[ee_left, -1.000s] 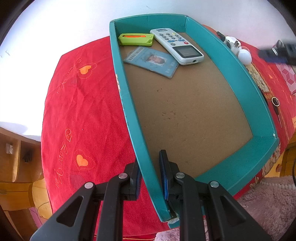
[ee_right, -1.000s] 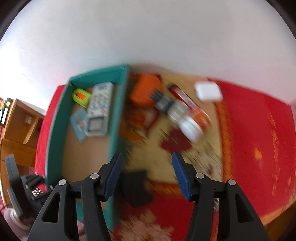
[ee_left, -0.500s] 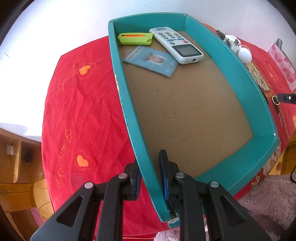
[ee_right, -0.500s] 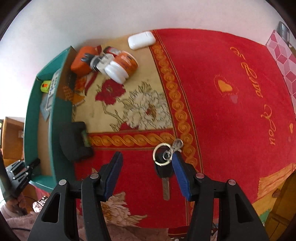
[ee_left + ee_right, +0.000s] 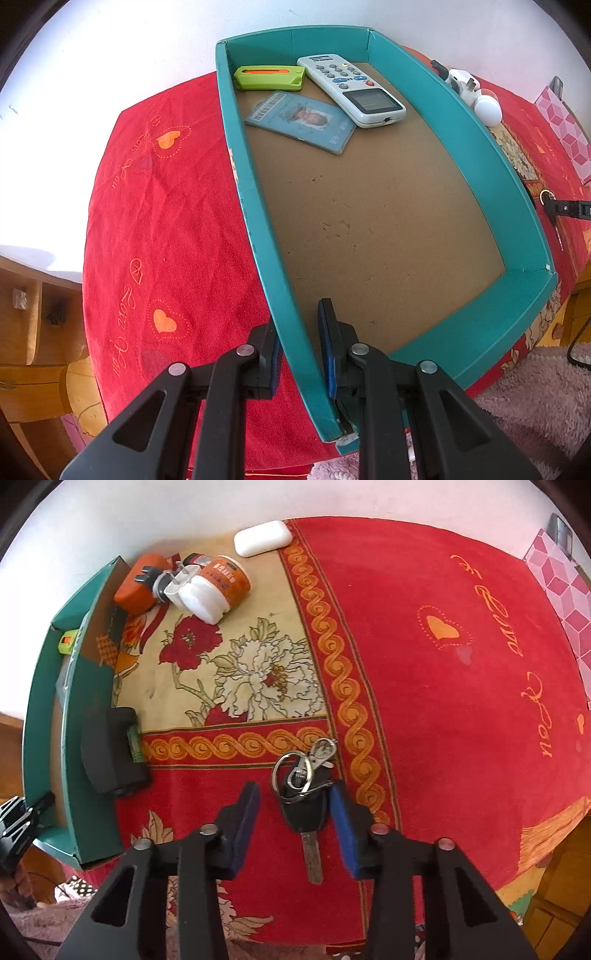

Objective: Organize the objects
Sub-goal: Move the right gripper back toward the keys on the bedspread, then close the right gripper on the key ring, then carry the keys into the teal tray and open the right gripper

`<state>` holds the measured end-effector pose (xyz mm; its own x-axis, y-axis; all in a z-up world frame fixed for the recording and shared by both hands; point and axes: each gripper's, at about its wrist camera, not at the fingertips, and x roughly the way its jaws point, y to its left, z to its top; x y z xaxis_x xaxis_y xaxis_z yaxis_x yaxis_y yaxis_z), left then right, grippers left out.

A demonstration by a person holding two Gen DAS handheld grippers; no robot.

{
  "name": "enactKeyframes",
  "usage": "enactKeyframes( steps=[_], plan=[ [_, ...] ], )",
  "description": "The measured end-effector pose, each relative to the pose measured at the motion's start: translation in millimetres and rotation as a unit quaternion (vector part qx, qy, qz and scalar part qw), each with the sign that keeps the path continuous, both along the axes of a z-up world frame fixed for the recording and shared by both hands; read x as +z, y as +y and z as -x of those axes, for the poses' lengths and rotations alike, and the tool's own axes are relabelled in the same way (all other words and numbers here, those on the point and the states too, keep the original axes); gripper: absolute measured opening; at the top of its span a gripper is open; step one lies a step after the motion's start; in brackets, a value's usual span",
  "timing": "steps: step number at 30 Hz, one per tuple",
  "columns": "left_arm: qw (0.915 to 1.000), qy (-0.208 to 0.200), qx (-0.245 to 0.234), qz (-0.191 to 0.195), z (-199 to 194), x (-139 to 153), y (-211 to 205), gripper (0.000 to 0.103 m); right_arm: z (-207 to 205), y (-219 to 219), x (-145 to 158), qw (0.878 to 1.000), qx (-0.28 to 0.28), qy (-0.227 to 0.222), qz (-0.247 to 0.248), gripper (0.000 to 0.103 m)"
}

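Black-headed car key on its metal ring lies on the red patterned cloth, between the blue pads of my right gripper, whose jaws have just been closing, left pad not touching. My left gripper clamps the teal cardboard tray's side wall.

Box: teal, open-topped, brown floor, resting on the red cloth.
Remote: white, face up, at the box's far end.
Card: blue ID card, flat, beside the remote.
Green case: lime with orange strip, in the far corner.
Key: black-headed, with rings and clasp, flat on the cloth, blade pointing toward the camera.
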<state>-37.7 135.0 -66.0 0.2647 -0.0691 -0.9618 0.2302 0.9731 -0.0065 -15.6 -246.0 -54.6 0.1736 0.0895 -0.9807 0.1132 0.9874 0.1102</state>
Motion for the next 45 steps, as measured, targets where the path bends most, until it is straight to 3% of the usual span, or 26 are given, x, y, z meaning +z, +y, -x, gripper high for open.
enactKeyframes(
  steps=[4, 8, 10, 17, 23, 27, 30, 35, 39, 45],
  plan=[
    [1.0000, 0.000, -0.001, 0.001, 0, 0, 1, 0.017, 3, -10, 2, 1.000, -0.008, -0.006, -0.003, 0.029],
    [1.0000, 0.000, -0.001, 0.001, -1, 0, 1, 0.017, 7, -12, 12, 1.000, -0.008, -0.022, -0.008, 0.008],
    [1.0000, 0.000, -0.001, 0.000, 0, 0, 1, 0.017, 7, -11, 20, 0.999, -0.003, -0.031, -0.015, 0.005],
    [1.0000, -0.001, -0.001, 0.002, 1, 0, 2, 0.017, 5, 3, 31, 0.998, 0.030, -0.048, -0.012, 0.004],
    [1.0000, -0.001, -0.003, 0.002, 1, 0, 1, 0.017, 2, 6, 30, 0.998, 0.027, -0.053, -0.004, 0.004],
    [1.0000, -0.001, -0.004, 0.002, 1, 1, 1, 0.017, -4, 5, 20, 0.999, 0.011, -0.038, 0.002, 0.015],
    [1.0000, -0.001, -0.004, 0.001, 1, 1, 0, 0.017, -8, 3, 16, 0.999, 0.006, -0.040, 0.006, 0.016],
    [1.0000, -0.002, -0.004, 0.002, 2, 2, 0, 0.017, -14, -2, 15, 0.999, -0.010, -0.045, 0.003, 0.016],
    [1.0000, -0.002, -0.003, 0.004, 2, 2, 1, 0.017, -13, -2, 18, 0.998, -0.006, -0.057, -0.003, 0.009],
    [1.0000, -0.002, -0.006, 0.002, 2, 1, 2, 0.017, -10, 3, 48, 0.994, 0.004, -0.105, -0.038, 0.008]
  ],
)
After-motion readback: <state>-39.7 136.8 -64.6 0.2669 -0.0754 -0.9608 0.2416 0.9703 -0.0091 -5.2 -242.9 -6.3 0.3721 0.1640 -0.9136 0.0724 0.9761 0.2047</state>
